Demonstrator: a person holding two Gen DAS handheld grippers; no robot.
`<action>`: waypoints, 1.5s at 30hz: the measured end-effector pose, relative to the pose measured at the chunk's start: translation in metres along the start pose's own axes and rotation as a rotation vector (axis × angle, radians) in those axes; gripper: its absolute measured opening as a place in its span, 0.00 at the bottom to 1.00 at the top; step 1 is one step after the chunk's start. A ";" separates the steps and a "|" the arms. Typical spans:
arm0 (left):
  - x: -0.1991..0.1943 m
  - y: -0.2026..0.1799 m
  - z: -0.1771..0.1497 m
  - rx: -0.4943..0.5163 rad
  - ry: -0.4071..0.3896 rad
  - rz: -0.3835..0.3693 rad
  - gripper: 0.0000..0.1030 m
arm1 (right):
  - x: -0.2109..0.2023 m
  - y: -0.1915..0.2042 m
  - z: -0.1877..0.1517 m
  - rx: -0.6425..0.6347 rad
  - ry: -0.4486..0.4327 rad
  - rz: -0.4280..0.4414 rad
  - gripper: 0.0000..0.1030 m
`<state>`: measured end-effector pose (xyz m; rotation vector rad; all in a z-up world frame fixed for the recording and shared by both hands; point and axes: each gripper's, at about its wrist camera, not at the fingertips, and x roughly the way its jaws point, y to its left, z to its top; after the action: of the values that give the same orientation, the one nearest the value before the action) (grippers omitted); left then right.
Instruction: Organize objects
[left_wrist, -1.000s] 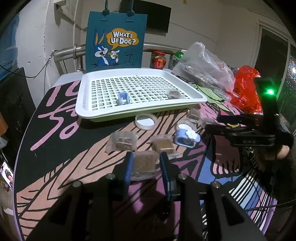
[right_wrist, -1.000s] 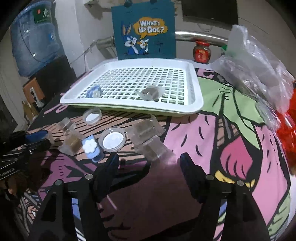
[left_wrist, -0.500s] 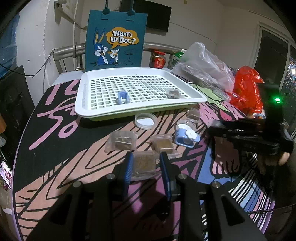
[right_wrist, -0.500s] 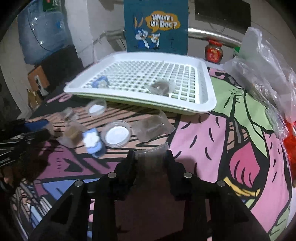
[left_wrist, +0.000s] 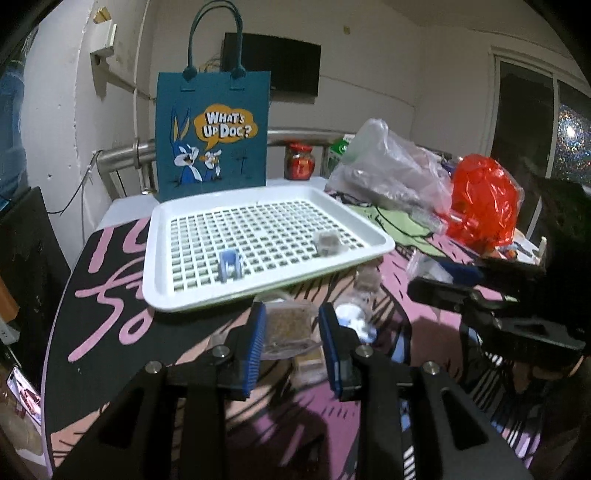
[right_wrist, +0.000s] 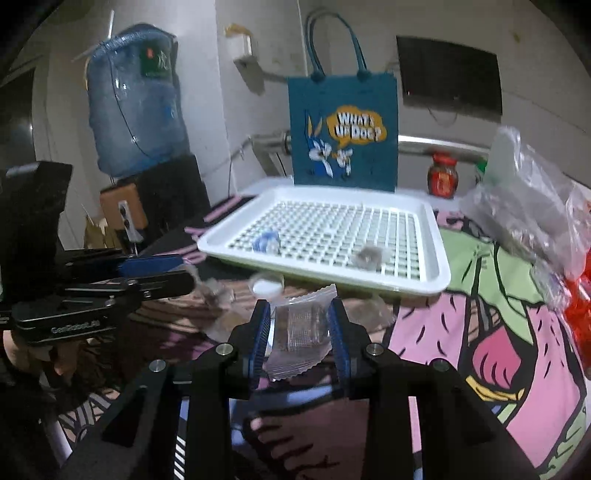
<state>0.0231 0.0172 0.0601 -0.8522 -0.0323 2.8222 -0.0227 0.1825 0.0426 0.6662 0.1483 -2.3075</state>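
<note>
While you held both tools above the patterned table (left_wrist: 110, 295), your left gripper (left_wrist: 291, 332) had its blue fingers (left_wrist: 255, 339) pinched on a clear packet of brown granules (left_wrist: 290, 328), lifted just in front of the near edge of the white perforated tray (left_wrist: 159, 251). Your right gripper (right_wrist: 299, 332) likewise had its fingers (right_wrist: 338, 343) closed against the sides of a transparent sachet (right_wrist: 301, 328) with a crimped edge, also raised short of the tray's near edge (right_wrist: 406, 288).

Inside the tray lay two things: a small blue clip-like piece (left_wrist: 229, 267) towards the near left part, and a small clear packet with grey-brown contents (left_wrist: 327, 242) near the right edge. They sat well apart.

On the table by the tray's near edge rested a round white lid (right_wrist: 266, 286), a blurred blue-and-white object (left_wrist: 354, 321), and a few more clear packets (right_wrist: 218, 291), too smeared to describe further.

Behind the tray's far edge stood a teal tote bag (left_wrist: 212, 136) printed with "What's Up Doc?", upright, with a red-lidded jar (left_wrist: 299, 160) beside it. Off the tray's right edge lay a crumpled clear plastic bag (left_wrist: 388, 162) and a red plastic bag (left_wrist: 484, 199). A blue water jug (right_wrist: 135, 99) stood beyond the table's left side.
</note>
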 end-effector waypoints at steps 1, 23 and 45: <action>0.001 0.001 0.000 -0.005 -0.006 0.000 0.28 | 0.000 -0.001 0.001 -0.001 -0.005 0.002 0.30; -0.001 -0.008 -0.011 0.036 -0.095 0.022 0.28 | -0.003 -0.005 -0.009 -0.006 -0.058 0.003 0.30; -0.002 -0.010 -0.012 0.042 -0.094 0.026 0.28 | -0.005 -0.005 -0.008 -0.012 -0.062 0.009 0.30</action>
<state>0.0325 0.0266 0.0521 -0.7151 0.0245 2.8741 -0.0198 0.1916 0.0377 0.5874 0.1301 -2.3142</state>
